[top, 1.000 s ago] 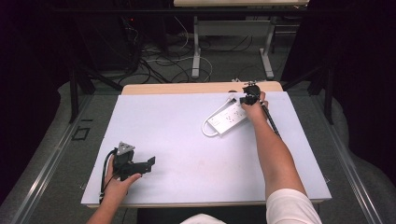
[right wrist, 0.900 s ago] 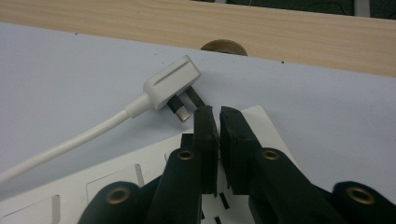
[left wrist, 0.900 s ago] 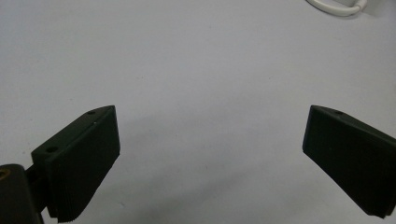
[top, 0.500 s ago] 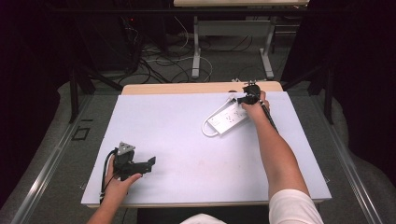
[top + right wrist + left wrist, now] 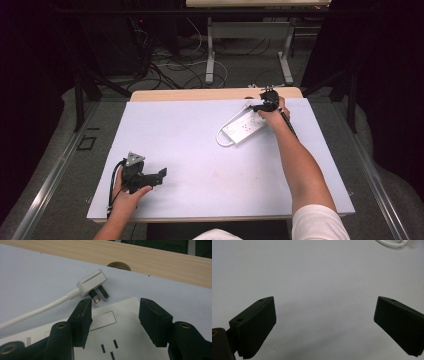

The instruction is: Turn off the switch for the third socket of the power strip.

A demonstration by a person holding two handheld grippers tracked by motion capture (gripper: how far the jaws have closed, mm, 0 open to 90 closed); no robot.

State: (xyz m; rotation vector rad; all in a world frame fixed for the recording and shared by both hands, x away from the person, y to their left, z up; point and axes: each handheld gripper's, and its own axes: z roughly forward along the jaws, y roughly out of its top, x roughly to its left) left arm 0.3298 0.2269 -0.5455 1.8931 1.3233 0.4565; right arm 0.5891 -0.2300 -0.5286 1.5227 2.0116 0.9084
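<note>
A white power strip lies on the pale mat at the far right, its cord looping off its near end. My right gripper hovers over the strip's far end. Its jaws have just been opening and stand apart, with nothing gripped between them. Just past the left jaw lies the white plug, prongs towards the strip. My left gripper rests at the near left, open over bare mat. The cord's loop shows far off in the left gripper view.
The mat covers a wooden table whose bare far edge has a round cable hole. Beyond the table are a desk frame's legs and loose cables on the floor. Dark curtains flank both sides.
Both hands keep their places in the high view. No object has shifted on the mat.
</note>
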